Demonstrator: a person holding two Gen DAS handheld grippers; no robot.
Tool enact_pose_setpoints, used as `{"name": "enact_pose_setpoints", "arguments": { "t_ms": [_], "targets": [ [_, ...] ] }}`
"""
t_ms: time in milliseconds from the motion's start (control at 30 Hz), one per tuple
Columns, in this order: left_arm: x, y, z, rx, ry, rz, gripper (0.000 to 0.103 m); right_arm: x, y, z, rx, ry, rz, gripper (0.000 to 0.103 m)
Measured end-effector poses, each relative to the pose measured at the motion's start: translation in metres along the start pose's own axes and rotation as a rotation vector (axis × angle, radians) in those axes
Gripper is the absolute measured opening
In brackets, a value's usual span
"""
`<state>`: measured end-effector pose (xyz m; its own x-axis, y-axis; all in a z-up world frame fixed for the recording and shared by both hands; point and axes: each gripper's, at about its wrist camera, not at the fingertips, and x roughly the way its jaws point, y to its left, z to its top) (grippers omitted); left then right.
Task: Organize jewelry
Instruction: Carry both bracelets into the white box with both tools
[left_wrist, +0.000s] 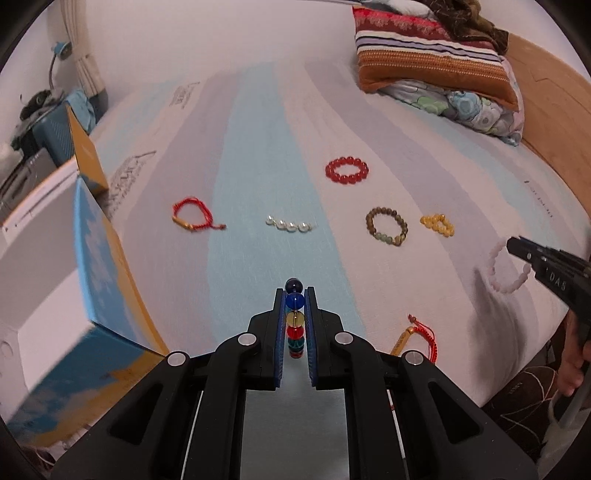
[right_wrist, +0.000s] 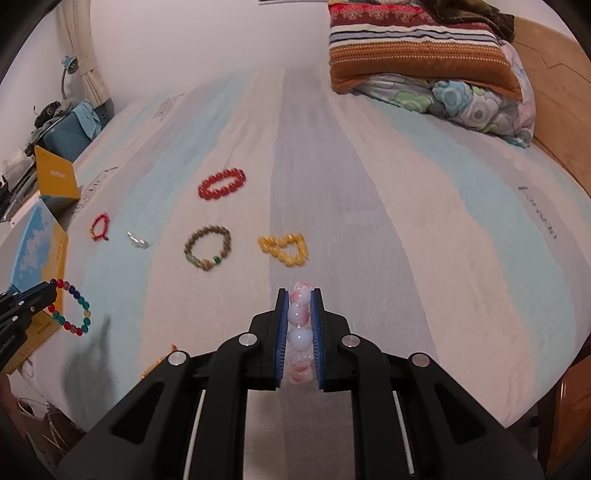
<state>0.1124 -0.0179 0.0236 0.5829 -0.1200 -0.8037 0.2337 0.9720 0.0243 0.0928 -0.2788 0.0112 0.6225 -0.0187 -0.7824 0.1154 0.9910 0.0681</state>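
A: Where do the held pieces stand?

B: The multicoloured bead bracelet (left_wrist: 294, 321) sits pinched edge-on between the pads of the left gripper (left_wrist: 294, 299), its loop hanging clear above the bed sheet (left_wrist: 258, 166). The pale pink bead bracelet (right_wrist: 300, 328) is clamped the same way in the right gripper (right_wrist: 299, 301), also lifted off the sheet. Both pairs of jaws are pressed together on the beads.

A: And what lies around them?

B: From the left wrist view, a pearl strand (left_wrist: 291, 224) lies at twelve o'clock of the held bracelet, a red cord bracelet (left_wrist: 194, 216) at about eleven, a red bead bracelet (left_wrist: 347, 170) at one, a brown wooden bead bracelet (left_wrist: 388, 226) and a yellow bead bracelet (left_wrist: 437, 224) near two. A second red cord bracelet with a gold tube (left_wrist: 413, 338) lies at three, close by. All are apart from one another.

A: Any place to put them?

B: A blue and yellow box (left_wrist: 99, 266) stands at nine o'clock, at the bed's edge. Whether it is the destination I cannot tell.

A: So how far along?

B: Early, I judge. Two pieces are in hand, six remain loose on the sheet, and nothing visibly sorted yet.
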Motion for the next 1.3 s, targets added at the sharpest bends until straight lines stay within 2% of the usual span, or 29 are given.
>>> {"name": "enact_pose_setpoints", "arguments": {
  "t_ms": [367, 767, 1000, 1300],
  "targets": [
    [-0.04, 0.053, 0.023, -0.066, -0.042, 0.026, 0.009, -0.033, 0.057, 0.048, -0.083, -0.064, -0.011, 0.011],
    [-0.089, 0.127, 0.035, -0.17, -0.086, 0.12, 0.009, -0.044, 0.165, 0.085, -0.181, -0.089, 0.089, 0.011],
    [-0.114, 0.174, 0.025, -0.237, -0.096, 0.181, 0.009, -0.054, 0.236, 0.091, -0.25, -0.104, 0.166, 0.011],
    [-0.136, 0.24, -0.006, -0.337, -0.068, 0.263, 0.009, -0.07, 0.322, 0.081, -0.343, -0.104, 0.262, 0.011]
  ]
}}
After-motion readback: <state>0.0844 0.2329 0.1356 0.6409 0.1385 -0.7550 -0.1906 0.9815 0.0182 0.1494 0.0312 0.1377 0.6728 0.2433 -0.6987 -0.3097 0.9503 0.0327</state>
